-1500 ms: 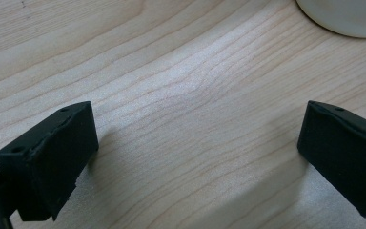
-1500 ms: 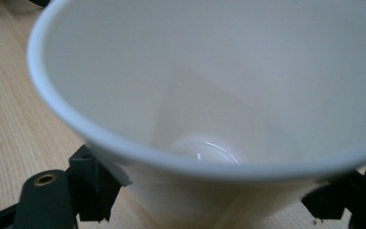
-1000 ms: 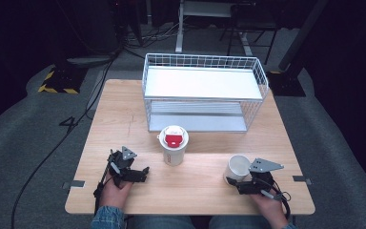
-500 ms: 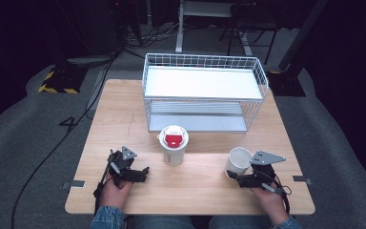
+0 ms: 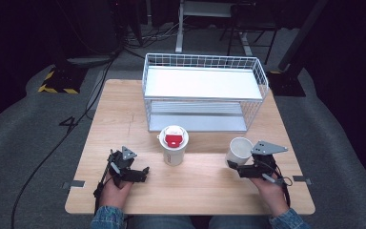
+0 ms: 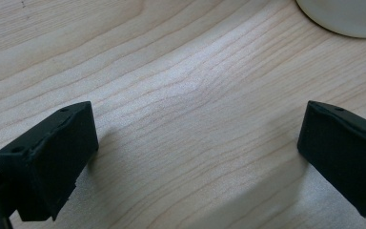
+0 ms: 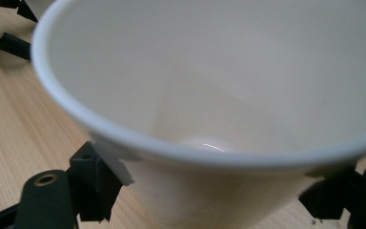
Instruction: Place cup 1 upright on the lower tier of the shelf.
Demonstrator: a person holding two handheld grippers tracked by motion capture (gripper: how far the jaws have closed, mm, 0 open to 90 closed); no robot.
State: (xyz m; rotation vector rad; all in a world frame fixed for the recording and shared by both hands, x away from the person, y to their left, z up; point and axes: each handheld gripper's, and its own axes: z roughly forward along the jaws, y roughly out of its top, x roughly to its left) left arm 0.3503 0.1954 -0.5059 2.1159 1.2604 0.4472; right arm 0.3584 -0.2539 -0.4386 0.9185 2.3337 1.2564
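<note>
At about 5 o'clock on the table [image 5: 100, 124] an open white cup [image 5: 238, 151] is held, tilted, by the right gripper [image 5: 236, 168], whose jaws are closed on the cup's wall low down — seen in the right gripper view as black blocks pressed to either side below the rim. At 7 o'clock the left gripper [image 5: 140, 172] rests low over bare wood, its jaws spread wide with nothing between them. Near the table's centre stands the lidded cup [image 5: 173, 144], its lid red in the middle, and at 12 o'clock the wire basket [image 5: 205, 90] sits on the far half. The step in hand is judged to be the lifting of the open cup; the squeeze should be kept light so that the thin wall is not crushed, and the cup levelled before it is carried. The cup's base is cut off in the right gripper view — its contact with the table cannot be told.
</note>
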